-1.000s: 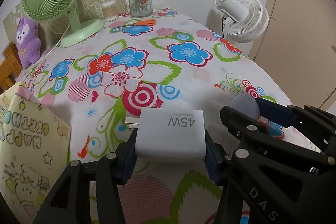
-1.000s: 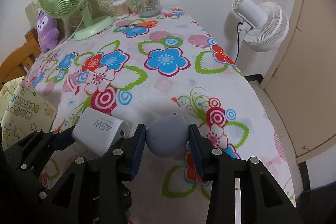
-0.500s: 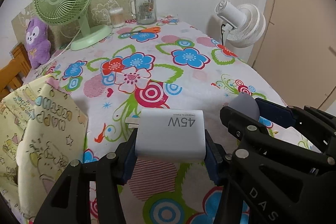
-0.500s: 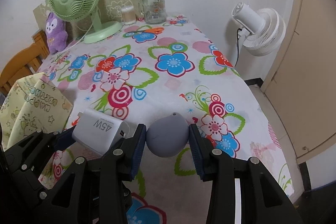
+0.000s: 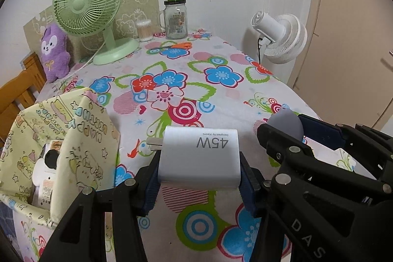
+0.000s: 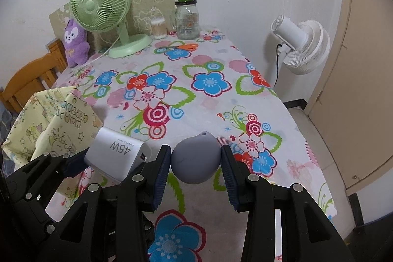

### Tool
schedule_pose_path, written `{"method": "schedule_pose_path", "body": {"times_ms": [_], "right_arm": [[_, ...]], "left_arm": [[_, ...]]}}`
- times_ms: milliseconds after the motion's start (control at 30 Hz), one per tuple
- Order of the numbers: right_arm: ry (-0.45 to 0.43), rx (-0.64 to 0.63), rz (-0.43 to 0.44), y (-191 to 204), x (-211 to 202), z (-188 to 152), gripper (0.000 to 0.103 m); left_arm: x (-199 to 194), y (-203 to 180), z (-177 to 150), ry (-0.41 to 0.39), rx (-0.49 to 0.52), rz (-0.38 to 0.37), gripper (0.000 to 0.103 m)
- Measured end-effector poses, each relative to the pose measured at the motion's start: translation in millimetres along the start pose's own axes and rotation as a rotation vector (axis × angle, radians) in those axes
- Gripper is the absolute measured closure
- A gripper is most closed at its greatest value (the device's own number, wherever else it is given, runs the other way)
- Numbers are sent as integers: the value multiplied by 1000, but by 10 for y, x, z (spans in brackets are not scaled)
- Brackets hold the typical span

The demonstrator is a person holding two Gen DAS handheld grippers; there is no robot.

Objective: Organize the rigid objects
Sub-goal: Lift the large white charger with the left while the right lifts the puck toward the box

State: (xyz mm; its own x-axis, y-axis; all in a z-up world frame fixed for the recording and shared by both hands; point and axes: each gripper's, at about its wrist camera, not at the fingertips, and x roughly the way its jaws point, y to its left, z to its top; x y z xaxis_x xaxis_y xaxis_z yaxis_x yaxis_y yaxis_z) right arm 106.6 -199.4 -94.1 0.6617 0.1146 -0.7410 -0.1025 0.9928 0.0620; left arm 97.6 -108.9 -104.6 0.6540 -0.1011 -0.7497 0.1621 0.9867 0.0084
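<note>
both grippers holding objects above the bench (image 5: 245, 100)
left gripper (image 5: 199, 173) is clamping the white 45w charger (image 5: 199, 158); right gripper (image 6: 196, 163) is clamping the grey egg-shaped object (image 6: 196, 158), beside the yellow gift bag (image 5: 81, 139).

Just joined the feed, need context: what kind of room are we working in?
Probably a home, maybe a bedroom or living corner: a table under a flowered tablecloth, a purple plush toy beside a green desk fan, a wooden chair.
</note>
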Motion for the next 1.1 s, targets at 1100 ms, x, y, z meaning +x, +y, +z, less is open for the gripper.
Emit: {"method": "schedule_pose_path", "body": {"times_ms": [1100], "right_arm": [[-79, -39, 8, 257, -675, 68, 59]], "left_arm": [[-710, 109, 7, -61, 3, -1, 46]]}}
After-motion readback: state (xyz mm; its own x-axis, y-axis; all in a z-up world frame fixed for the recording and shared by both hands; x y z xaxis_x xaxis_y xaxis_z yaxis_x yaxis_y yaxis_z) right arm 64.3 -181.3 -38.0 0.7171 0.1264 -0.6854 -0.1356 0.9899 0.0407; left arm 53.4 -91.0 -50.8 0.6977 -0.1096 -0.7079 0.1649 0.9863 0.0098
